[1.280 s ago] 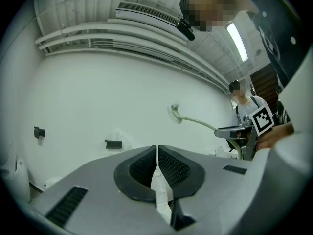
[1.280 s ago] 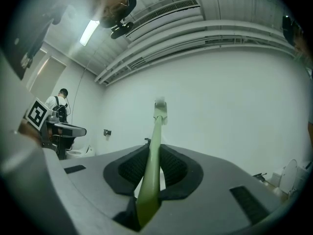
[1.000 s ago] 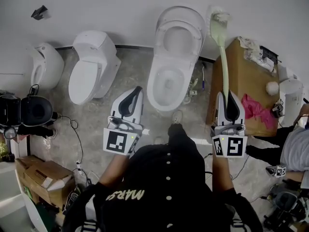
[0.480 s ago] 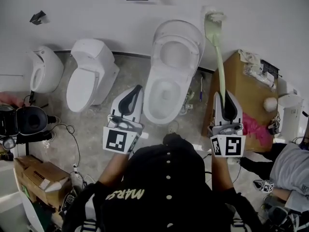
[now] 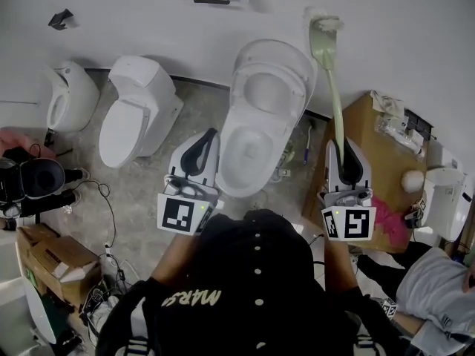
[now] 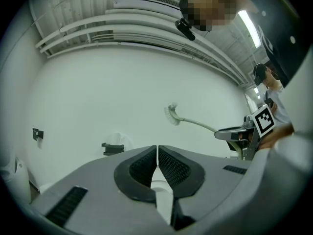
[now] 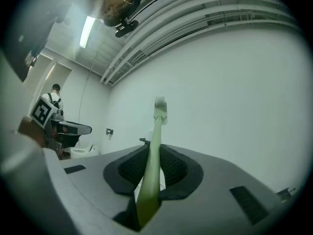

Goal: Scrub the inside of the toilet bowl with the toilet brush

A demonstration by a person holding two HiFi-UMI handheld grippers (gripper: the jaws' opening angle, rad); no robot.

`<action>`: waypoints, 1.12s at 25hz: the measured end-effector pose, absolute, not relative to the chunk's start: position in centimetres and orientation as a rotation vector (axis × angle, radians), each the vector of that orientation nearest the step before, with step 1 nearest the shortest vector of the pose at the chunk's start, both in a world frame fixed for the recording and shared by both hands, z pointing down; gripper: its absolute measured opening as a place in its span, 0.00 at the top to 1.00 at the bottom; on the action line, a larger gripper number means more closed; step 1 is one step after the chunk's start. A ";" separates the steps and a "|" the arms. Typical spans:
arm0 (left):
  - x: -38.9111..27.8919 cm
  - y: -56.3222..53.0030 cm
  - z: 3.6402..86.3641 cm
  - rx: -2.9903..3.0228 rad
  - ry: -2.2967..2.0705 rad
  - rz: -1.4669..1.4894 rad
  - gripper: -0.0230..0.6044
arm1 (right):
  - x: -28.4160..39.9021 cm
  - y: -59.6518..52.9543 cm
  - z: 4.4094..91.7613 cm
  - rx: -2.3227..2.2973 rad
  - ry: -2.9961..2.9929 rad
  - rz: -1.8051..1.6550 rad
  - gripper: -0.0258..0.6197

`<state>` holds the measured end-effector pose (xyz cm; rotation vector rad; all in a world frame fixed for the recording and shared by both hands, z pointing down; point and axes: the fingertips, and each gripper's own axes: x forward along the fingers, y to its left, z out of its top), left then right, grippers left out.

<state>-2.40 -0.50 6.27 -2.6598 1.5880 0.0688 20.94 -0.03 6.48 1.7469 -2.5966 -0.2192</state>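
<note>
A white toilet stands against the wall with its lid up and the bowl open. My right gripper is shut on the pale green handle of the toilet brush, to the right of the toilet. The brush head points up at the wall, above and right of the bowl; it also shows as the brush head in the right gripper view. My left gripper is shut with nothing in it, just left of the bowl's front. The toilet brush also crosses the left gripper view.
A second white toilet with its lid down and a urinal stand to the left. A wooden cabinet with a pink cloth sits at the right. Cardboard boxes, cables and a black device lie at the left. A person crouches at lower right.
The view has shifted, so the toilet sits lower and further right in the frame. The brush head has moved up and a little left against the wall. Both grippers keep their grip state.
</note>
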 end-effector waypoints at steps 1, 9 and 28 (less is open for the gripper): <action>-2.2 -0.8 6.2 -2.660 1.597 0.074 0.91 | 21.1 -0.5 6.6 1.740 -2.600 -0.213 0.82; -2.6 -2.0 6.8 -2.668 1.639 0.035 0.91 | 20.5 -2.3 7.3 1.708 -2.623 -0.169 0.82; -5.0 -2.7 8.3 -2.748 1.530 0.005 0.91 | 16.3 -2.5 10.2 1.669 -2.580 -0.079 0.82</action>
